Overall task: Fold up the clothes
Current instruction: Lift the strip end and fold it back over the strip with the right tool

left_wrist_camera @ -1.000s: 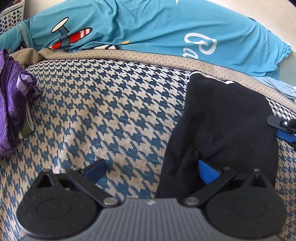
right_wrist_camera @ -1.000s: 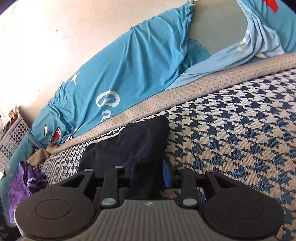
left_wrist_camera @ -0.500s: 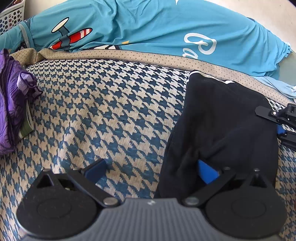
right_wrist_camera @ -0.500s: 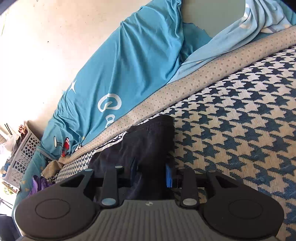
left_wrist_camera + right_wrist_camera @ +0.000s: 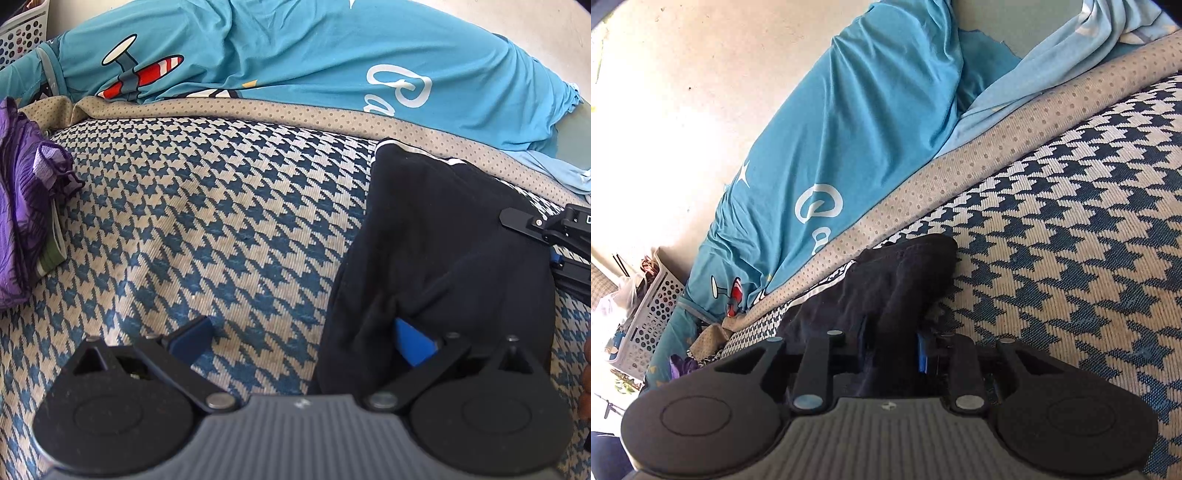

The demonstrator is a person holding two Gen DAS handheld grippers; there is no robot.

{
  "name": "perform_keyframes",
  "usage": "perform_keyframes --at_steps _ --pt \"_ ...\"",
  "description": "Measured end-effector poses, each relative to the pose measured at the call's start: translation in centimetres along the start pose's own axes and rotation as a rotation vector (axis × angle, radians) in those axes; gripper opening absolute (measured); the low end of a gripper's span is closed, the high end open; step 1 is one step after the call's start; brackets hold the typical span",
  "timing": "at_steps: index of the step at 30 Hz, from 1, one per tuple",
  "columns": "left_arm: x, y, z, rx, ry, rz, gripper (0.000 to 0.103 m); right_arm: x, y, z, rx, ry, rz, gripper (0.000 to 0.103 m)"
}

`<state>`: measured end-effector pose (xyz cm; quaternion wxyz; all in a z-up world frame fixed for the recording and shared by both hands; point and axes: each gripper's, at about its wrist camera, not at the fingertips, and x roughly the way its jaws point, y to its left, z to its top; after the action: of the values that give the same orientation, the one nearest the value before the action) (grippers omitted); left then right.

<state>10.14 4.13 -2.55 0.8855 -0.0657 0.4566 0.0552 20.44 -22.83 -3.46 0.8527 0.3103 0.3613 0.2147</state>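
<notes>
Setting: a bed (image 5: 229, 221) covered in a blue-and-cream houndstooth spread, with a dotted beige border along its far edge.
Black garment: a dark piece of clothing (image 5: 436, 251) lies bunched on the spread near the far edge, a thin white trim showing at its far end, just short of the dotted border.
Left gripper: the left gripper (image 5: 303, 336) stands spread wide; its right-hand blue pad is against the near fold of the black garment, its left-hand pad over bare spread, nothing pinched between them.
Right gripper: the right gripper (image 5: 892, 350) has its jaws closing on a fold of the black garment (image 5: 897, 280), the cloth bunched up between the narrow-set pads; in the left wrist view it enters at the garment's right side (image 5: 554, 236).
Background: a teal sheet (image 5: 295, 48) printed with a red-striped aeroplane and white lettering lies heaped beyond the far edge.
Other laundry: a crumpled purple garment (image 5: 22, 206) sits at the left edge of the bed.
Beyond the bed: a white perforated basket (image 5: 650, 314) stands past the far left corner.
</notes>
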Motion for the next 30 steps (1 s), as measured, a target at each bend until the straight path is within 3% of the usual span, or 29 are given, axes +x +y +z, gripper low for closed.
perform_keyframes --at_steps 2,4,15,22,30 --pt "0.0 0.0 -0.1 0.002 -0.001 0.002 0.103 0.1 0.2 -0.2 -0.001 0.0 0.004 0.028" --pt "0.0 -0.1 -0.1 0.004 -0.002 0.004 0.103 0.4 0.3 -0.2 0.002 0.021 0.013 0.015" --pt "-0.4 -0.4 0.1 -0.009 -0.002 -0.029 0.103 -0.7 2.4 0.4 0.015 -0.029 -0.006 0.011" --pt "-1.7 -2.1 -0.3 0.048 -0.022 -0.087 0.103 -2.8 2.6 1.0 0.021 -0.093 -0.084 0.011" --pt "-2.7 -3.8 -1.1 0.114 -0.021 -0.135 0.103 -7.2 0.9 2.3 0.048 -0.215 -0.244 0.011"
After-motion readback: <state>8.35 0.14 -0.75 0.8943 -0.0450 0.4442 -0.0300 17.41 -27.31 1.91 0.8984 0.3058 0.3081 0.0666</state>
